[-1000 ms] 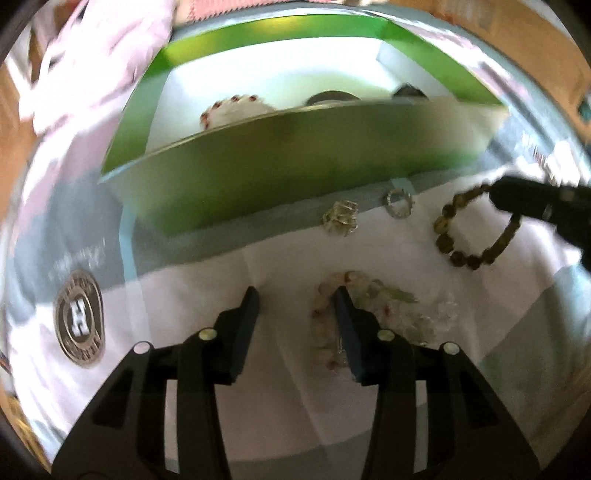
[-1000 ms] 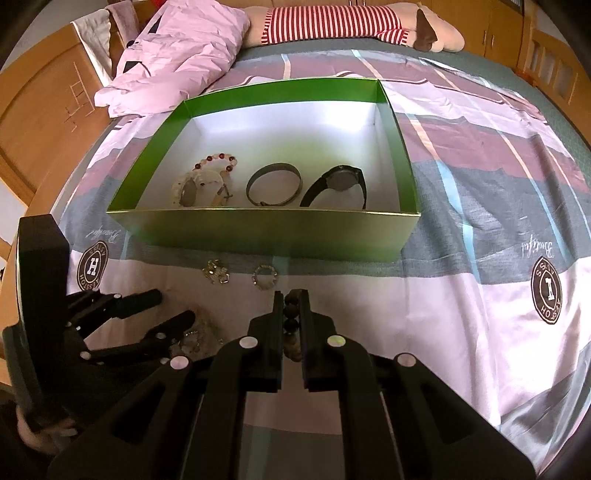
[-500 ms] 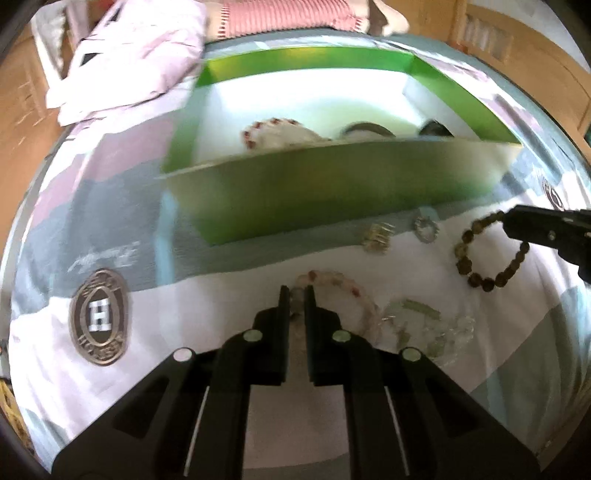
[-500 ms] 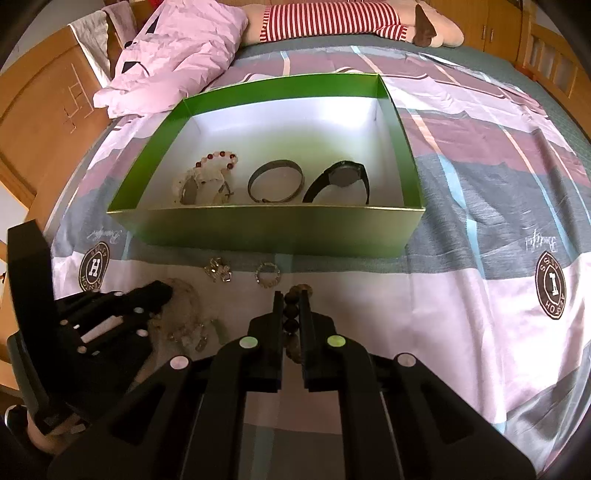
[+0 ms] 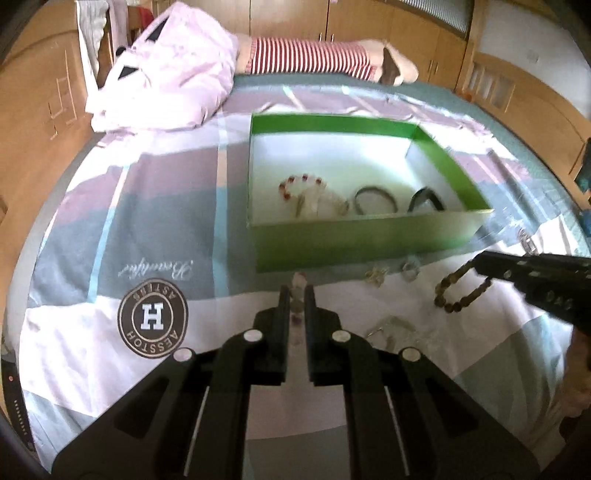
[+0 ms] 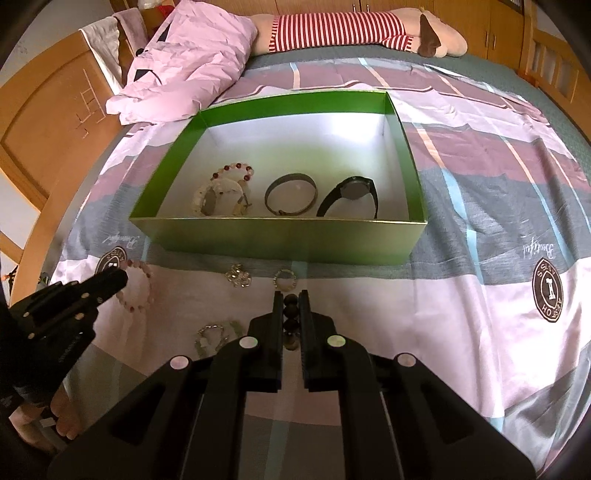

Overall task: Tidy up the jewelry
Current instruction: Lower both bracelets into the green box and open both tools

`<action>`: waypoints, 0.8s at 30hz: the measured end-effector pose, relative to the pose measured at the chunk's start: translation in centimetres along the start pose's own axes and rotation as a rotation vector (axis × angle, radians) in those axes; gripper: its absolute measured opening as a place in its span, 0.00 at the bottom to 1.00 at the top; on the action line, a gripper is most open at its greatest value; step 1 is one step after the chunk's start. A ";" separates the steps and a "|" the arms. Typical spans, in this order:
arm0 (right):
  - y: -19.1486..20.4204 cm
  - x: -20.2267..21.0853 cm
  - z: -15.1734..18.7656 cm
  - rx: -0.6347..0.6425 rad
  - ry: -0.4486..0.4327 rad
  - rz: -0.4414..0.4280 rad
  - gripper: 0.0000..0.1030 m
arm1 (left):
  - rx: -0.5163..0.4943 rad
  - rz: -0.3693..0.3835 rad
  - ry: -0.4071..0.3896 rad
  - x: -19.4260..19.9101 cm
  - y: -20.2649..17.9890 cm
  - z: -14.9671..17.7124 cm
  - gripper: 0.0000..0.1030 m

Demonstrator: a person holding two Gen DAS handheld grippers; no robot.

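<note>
Left hand-held gripper (image 5: 294, 295): jaws closed narrow on a pale pink beaded bracelet (image 6: 137, 284); in the right wrist view the loop hangs from its tip, over the white part of the bedspread.
Right hand-held gripper (image 6: 291, 301): jaws closed narrow on a dark brown beaded bracelet (image 5: 461, 291) — several beads sit stacked between the fingers; in the left wrist view the rest of the loop hangs below the tip.
Box: open green cardboard box with a white inside (image 6: 280, 240), standing on the patchwork bedspread (image 6: 461, 295) just beyond both grippers.
Box contents: a white and red beaded bracelet (image 6: 232, 173) with pale bangles (image 6: 218, 199) at the left, a thin dark band (image 6: 291, 194) in the middle, a black wristwatch (image 6: 351, 195) at the right — all near the front wall.
Loose on the bed: a small gold cluster piece (image 6: 238, 277) and a small silver ring-shaped piece (image 6: 284, 278), side by side just before the box's front wall; a clear glassy chain piece (image 6: 214, 338) nearer the cameras, between the two grippers.
Background: a crumpled pink pillow (image 6: 195, 62) and a red-and-white striped plush toy (image 6: 354, 27) at the bed's far end.
</note>
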State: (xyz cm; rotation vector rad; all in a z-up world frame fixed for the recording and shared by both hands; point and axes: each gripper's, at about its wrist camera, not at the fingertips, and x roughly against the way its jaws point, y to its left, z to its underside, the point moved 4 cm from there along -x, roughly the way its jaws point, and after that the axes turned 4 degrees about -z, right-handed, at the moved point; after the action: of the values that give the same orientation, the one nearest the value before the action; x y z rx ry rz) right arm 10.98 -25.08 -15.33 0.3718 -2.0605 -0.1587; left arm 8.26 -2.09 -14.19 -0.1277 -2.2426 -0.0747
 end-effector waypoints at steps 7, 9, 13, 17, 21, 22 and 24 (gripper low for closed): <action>0.8 0.4 0.0 0.019 -0.013 -0.009 0.07 | -0.021 0.025 -0.024 0.8 -0.8 -0.1 0.07; 0.6 0.0 0.1 0.000 0.005 -0.025 0.07 | -0.013 0.046 -0.014 0.6 -0.8 0.0 0.07; 0.5 0.0 0.0 0.002 0.000 -0.015 0.07 | -0.017 0.043 -0.017 0.6 -0.9 0.1 0.07; 0.3 0.1 -0.1 -0.007 -0.004 -0.014 0.07 | -0.004 0.063 -0.018 0.8 -0.9 -0.1 0.07; -0.4 1.1 -1.4 -0.042 -0.046 -0.004 0.07 | -0.005 0.082 -0.029 1.1 -1.7 -0.8 0.07; -0.4 1.4 -1.8 -0.047 -0.060 -0.004 0.07 | -0.008 0.092 -0.029 1.1 -2.1 -1.2 0.07; -0.3 2.1 -2.8 -0.054 -0.086 -0.014 0.07 | -0.019 0.104 -0.038 1.3 -2.8 -2.1 0.07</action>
State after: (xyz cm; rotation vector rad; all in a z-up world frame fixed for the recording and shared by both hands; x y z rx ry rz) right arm 12.49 -25.94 -12.30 0.3516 -2.1335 -0.2427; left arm 8.73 -4.96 -11.89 -0.2584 -2.2698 -0.0378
